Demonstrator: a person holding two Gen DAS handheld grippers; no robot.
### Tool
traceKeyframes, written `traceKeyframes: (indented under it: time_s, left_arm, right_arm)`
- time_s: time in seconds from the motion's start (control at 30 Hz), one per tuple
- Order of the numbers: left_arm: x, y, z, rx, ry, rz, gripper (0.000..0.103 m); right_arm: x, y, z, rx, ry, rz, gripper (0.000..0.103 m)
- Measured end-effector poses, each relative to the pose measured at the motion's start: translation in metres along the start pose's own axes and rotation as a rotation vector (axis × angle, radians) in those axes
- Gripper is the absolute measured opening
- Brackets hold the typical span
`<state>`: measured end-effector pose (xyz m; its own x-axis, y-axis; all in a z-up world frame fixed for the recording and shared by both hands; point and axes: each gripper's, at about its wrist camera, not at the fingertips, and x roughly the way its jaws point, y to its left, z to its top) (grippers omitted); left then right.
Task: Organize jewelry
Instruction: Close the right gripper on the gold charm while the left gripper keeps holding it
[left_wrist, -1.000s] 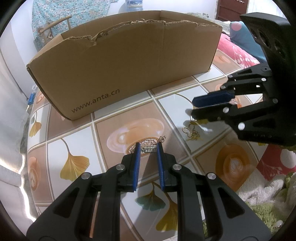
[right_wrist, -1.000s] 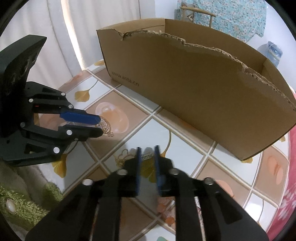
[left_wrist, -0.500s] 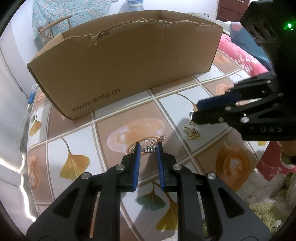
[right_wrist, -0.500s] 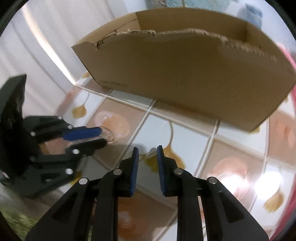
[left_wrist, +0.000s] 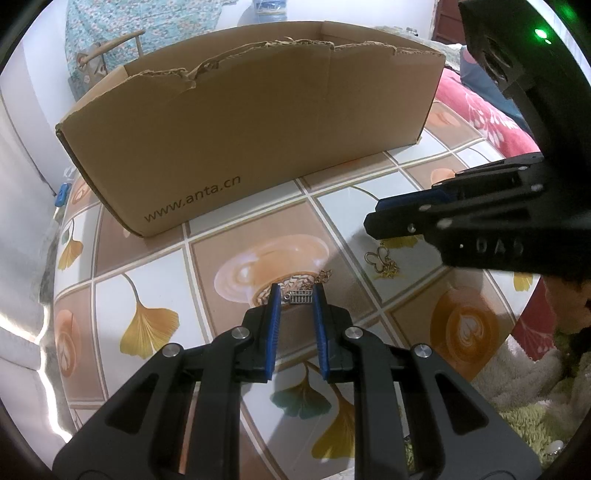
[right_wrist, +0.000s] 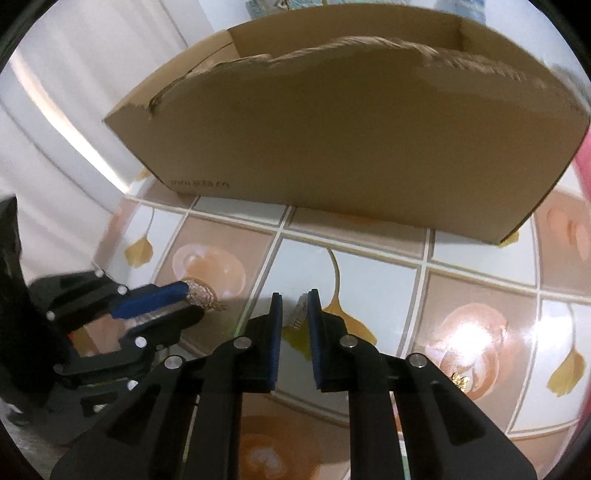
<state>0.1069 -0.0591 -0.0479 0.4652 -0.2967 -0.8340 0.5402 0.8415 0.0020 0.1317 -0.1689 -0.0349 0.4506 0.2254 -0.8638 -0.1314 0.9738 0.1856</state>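
Observation:
My left gripper (left_wrist: 295, 299) is shut on a small silver barred charm (left_wrist: 300, 296). Its gold chain (left_wrist: 325, 275) trails onto the tiled tabletop (left_wrist: 221, 258). The right wrist view shows the same left gripper (right_wrist: 192, 302) at the left, with a glittery piece (right_wrist: 201, 293) at its tips. A gold butterfly necklace (left_wrist: 378, 258) lies on the table just under my right gripper (left_wrist: 373, 218). In its own view the right gripper (right_wrist: 294, 306) has a narrow gap, and its jaws are closing. The butterfly piece (right_wrist: 298, 314) shows in that gap. I cannot see the pads pressing on it.
A long brown cardboard box (left_wrist: 258, 129) with a torn rim stands open behind both grippers, and fills the back of the right wrist view (right_wrist: 351, 129). A small gold flower piece (right_wrist: 460, 378) lies to the right. Pink cloth (left_wrist: 476, 110) and green fluffy fabric (left_wrist: 524, 424) border the table.
The right gripper has rolled so its fingers lie flatter, and its jaws have narrowed over the butterfly necklace. The left gripper and its charm have stayed still.

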Motion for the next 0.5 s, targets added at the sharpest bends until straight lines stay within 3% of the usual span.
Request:
traceKeyframes:
  time_s: [0.17,0.5]
  left_arm:
    - [0.000,0.000,0.000,0.001,0.000,0.000,0.017]
    - [0.000,0.000,0.000,0.000,0.000,0.000,0.017]
  right_arm:
    - [-0.002,0.012,-0.007,-0.054,-0.018,-0.104,0.014]
    - [0.000,0.019,-0.012,-0.052,-0.049,-0.168,0.010]
